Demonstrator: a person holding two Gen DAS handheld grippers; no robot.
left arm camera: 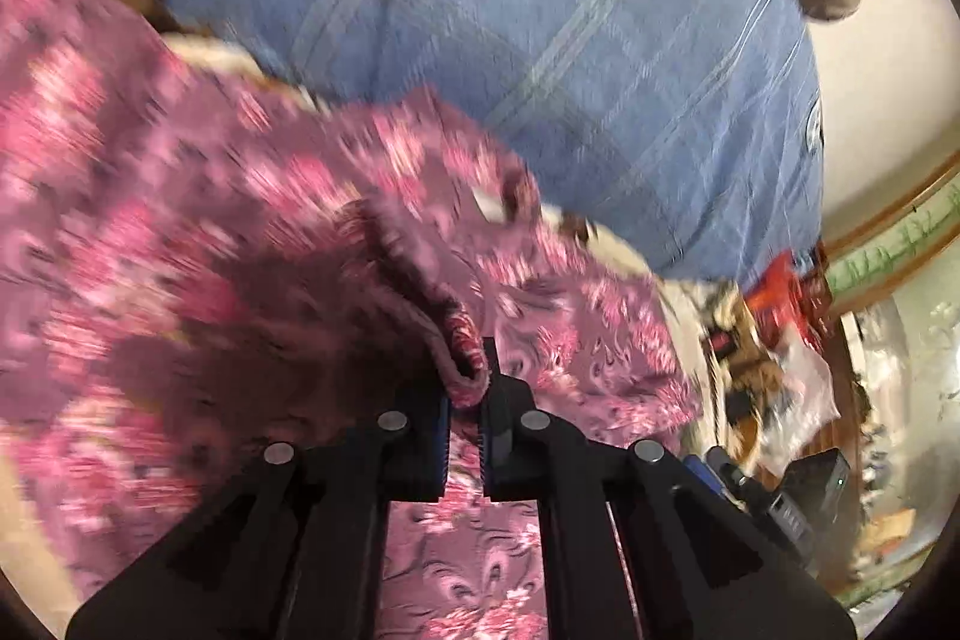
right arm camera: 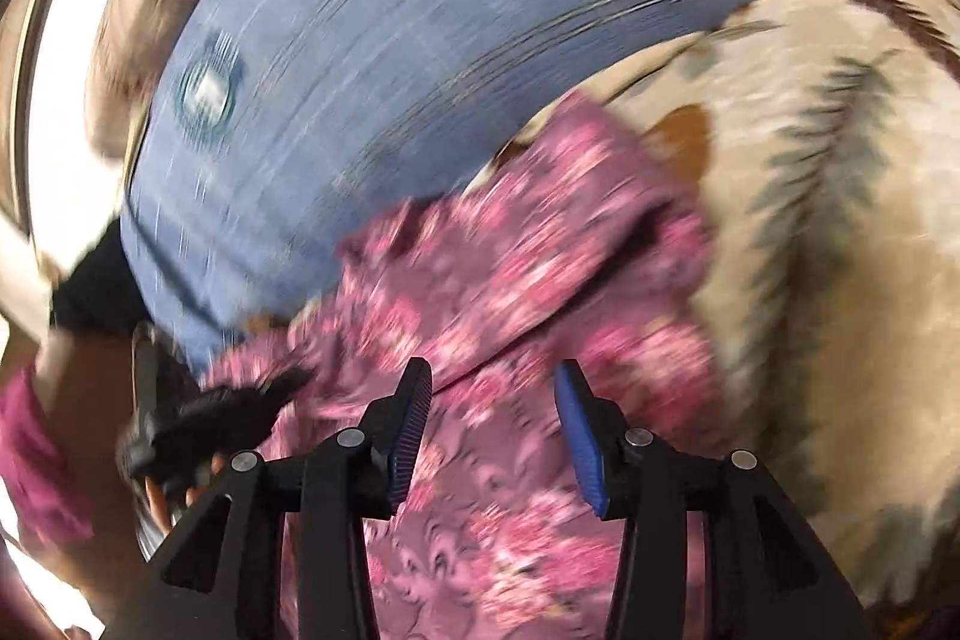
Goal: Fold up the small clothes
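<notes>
My left tongs (left arm camera: 465, 388) are clamped on a rolled edge of the pink cloth (left arm camera: 240, 220), which spreads ahead and leftward. My right tongs (right arm camera: 492, 400) stand parted, gripping nothing (cloth (right arm camera: 510, 280) below and ahead), blue sheet (right arm camera: 390, 40) beyond.

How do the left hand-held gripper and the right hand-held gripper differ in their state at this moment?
The left hand-held gripper is shut on a bunched edge of the pink floral garment; the right hand-held gripper is open and grips nothing. The left one's pads pinch the fabric; the right one's blue pads stand apart above it, with no cloth pressed between them. Both point down at the same garment.
</notes>
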